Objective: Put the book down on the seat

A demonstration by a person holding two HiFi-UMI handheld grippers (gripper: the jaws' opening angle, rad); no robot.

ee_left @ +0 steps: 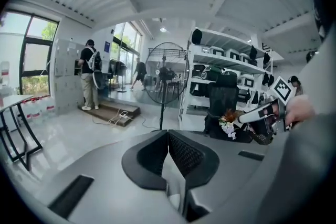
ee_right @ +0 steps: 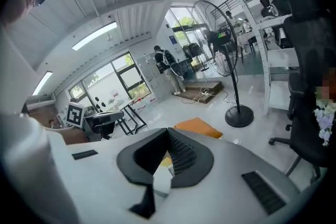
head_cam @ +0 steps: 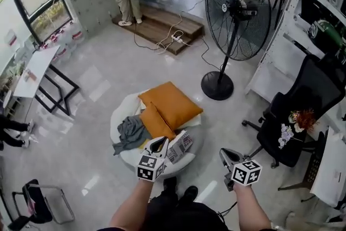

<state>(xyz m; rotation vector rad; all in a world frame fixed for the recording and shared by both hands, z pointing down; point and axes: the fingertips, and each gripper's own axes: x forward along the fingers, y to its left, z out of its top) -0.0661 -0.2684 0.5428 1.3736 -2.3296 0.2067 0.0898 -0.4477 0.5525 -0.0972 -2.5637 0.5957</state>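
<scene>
Where the head view looks steeply down, the book (head_cam: 180,147) lies on the near edge of the round white seat (head_cam: 120,111), just beside two orange cushions (head_cam: 170,103) and a grey cloth (head_cam: 131,133); the left tool (head_cam: 158,144) and right tool (head_cam: 228,157) are held nearer the person. In the left gripper view, the left tool's jaws meet with nothing between them; in the right gripper view, the right tool's jaws are likewise together and empty, with an orange cushion beyond.

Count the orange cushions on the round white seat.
2: one large orange cushion far on the round white seat, one smaller orange cushion just in front, beside the grey cloth.
</scene>
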